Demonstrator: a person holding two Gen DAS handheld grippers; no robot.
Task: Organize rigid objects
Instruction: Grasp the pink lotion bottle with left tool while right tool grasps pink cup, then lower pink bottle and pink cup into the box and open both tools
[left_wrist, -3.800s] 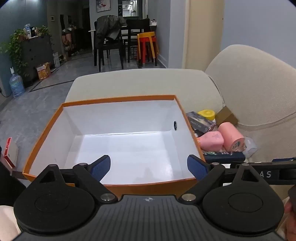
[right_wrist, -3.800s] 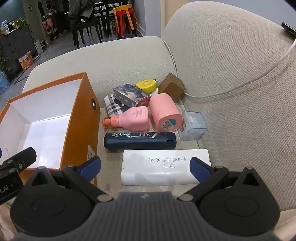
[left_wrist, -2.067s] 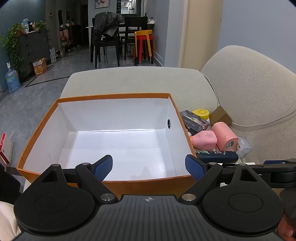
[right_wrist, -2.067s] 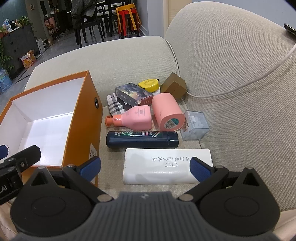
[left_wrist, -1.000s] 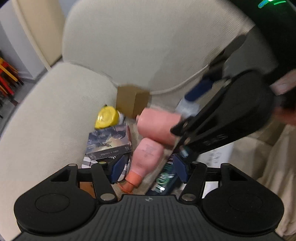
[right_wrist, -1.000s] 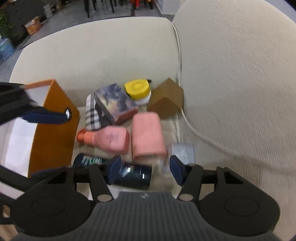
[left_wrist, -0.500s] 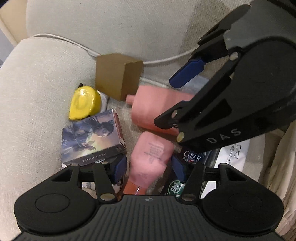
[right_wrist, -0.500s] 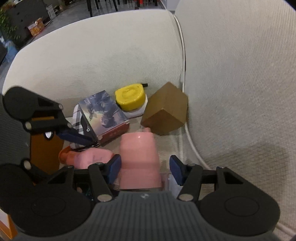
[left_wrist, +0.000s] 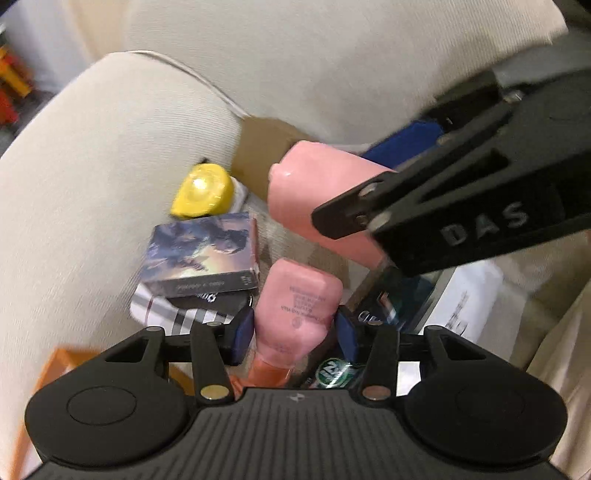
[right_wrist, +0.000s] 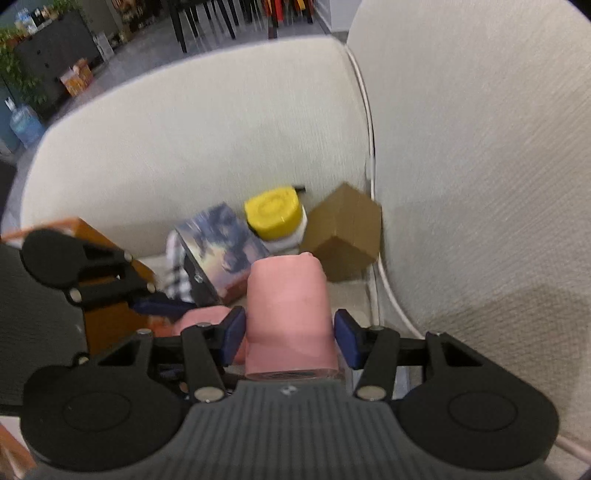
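A pink lotion bottle lies on the sofa seat with its orange cap towards me. My left gripper straddles its body with the jaws closing, and both blue pads touch its sides. Just right of it lies a pink cylinder roll. My right gripper has it between the pads, jaws closing, and the pads meet its sides. The right gripper's black frame crosses the left wrist view over the roll. A corner of the orange box shows at the left.
A photo-card box lies on a checked pouch, with a yellow tape measure and a brown carton behind. A dark shampoo bottle and a white flat box lie nearer. A white cable runs along the backrest seam.
Both grippers came from the orange box down over the pile. The left narrowed around the pink bottle and the right around the pink roll.
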